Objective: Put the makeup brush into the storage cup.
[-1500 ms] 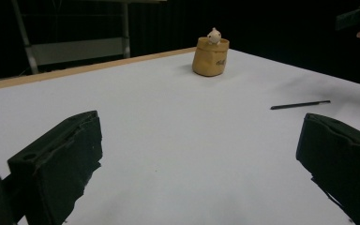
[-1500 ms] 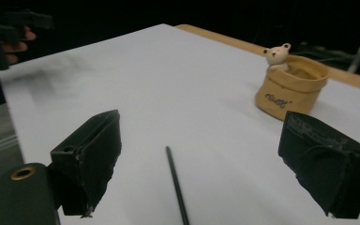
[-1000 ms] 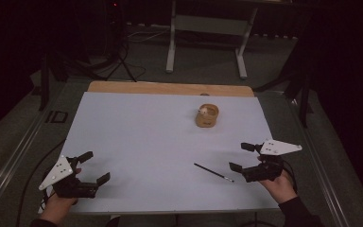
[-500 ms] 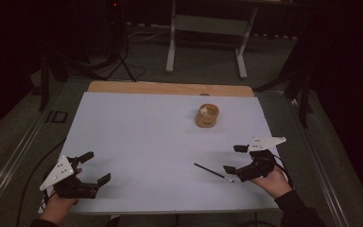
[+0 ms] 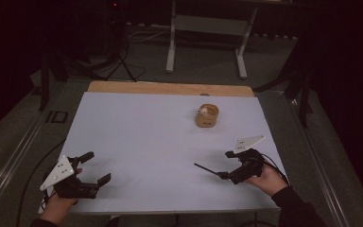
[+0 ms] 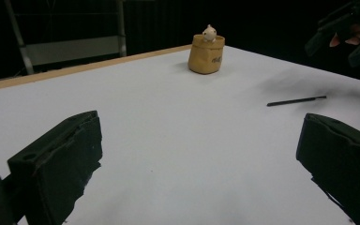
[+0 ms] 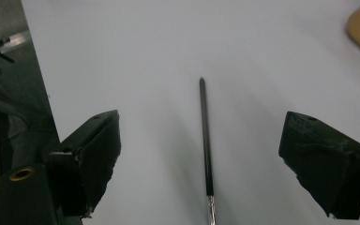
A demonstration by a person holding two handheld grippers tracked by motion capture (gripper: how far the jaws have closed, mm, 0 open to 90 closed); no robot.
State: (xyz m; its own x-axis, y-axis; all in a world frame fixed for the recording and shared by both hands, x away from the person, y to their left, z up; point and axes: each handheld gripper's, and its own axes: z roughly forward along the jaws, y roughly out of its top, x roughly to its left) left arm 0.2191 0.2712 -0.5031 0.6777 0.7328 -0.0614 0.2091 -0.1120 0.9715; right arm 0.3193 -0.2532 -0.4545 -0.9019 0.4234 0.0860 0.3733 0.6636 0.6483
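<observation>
A thin black pen [image 5: 205, 169] lies on the white table top [image 5: 146, 137] near the front right. My right gripper [image 5: 225, 164] is open just right of it, jaws pointing left. In the right gripper view the pen [image 7: 205, 136] runs lengthwise between the two spread jaws of the right gripper [image 7: 208, 159], apart from both. A tan cup [image 5: 207, 116] with a small pale figure inside stands at the back right. My left gripper [image 5: 99, 166] sits open and holding nothing at the front left. In the left gripper view its jaws [image 6: 201, 159] are wide apart, facing the cup [image 6: 206, 55] and the pen [image 6: 296, 100].
A wooden strip [image 5: 170, 88] borders the table's far edge. Metal frame legs [image 5: 171, 42] stand on the floor behind. The front table edge is close under both hands. The other hand's gripper [image 6: 351, 28] appears at the top right of the left gripper view.
My right gripper has moved left and toward the table front, so the pen now lies between its open jaws. The left gripper has stayed put.
</observation>
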